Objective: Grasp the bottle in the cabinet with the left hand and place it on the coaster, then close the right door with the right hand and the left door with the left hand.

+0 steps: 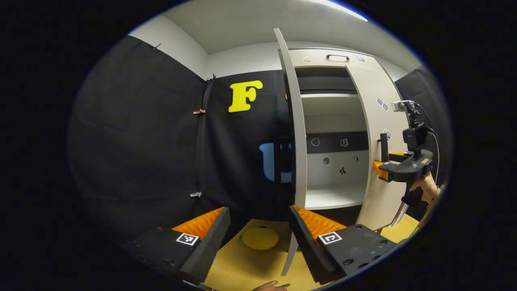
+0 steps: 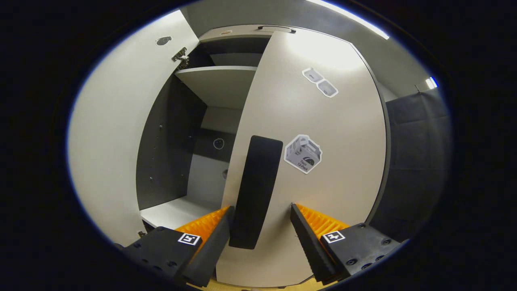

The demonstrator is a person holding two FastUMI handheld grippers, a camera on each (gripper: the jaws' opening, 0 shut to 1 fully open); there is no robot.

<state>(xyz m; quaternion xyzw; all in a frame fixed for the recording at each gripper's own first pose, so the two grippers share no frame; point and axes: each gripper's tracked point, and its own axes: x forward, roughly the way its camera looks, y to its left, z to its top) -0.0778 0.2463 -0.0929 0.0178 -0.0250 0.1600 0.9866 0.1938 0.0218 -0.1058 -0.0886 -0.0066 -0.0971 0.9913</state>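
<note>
A: How do the doors stand against the cabinet [image 1: 335, 121]?

B: Both stand upright. In the left gripper view the left door [image 1: 293, 121] sticks out edge-on toward the camera, wide open. The right door [image 1: 377, 133] is swung nearly across the cabinet's right half, with its handle [image 1: 383, 147] running vertically near its inner edge.

A: And the coaster?

B: The coaster [image 1: 260, 237] lies flat on the table [image 1: 242, 266] in front of the cabinet, just left of the left door's bottom edge. I can't make out the bottle.

A: The right gripper?

B: In the left gripper view the right gripper [image 1: 381, 169] is level, pointing in at the right door below the handle, with a hand [image 1: 424, 190] gripping it from underneath. In the right gripper view, the right gripper [image 2: 260, 226] is spread wide, its fingers either side of the handle's lower end [image 2: 256, 190]; whether they touch it I can't tell.

A: The left gripper?

B: The left gripper [image 1: 258, 224] is spread apart too, holding nothing, aimed at the cabinet with the coaster between its fingers.
</note>
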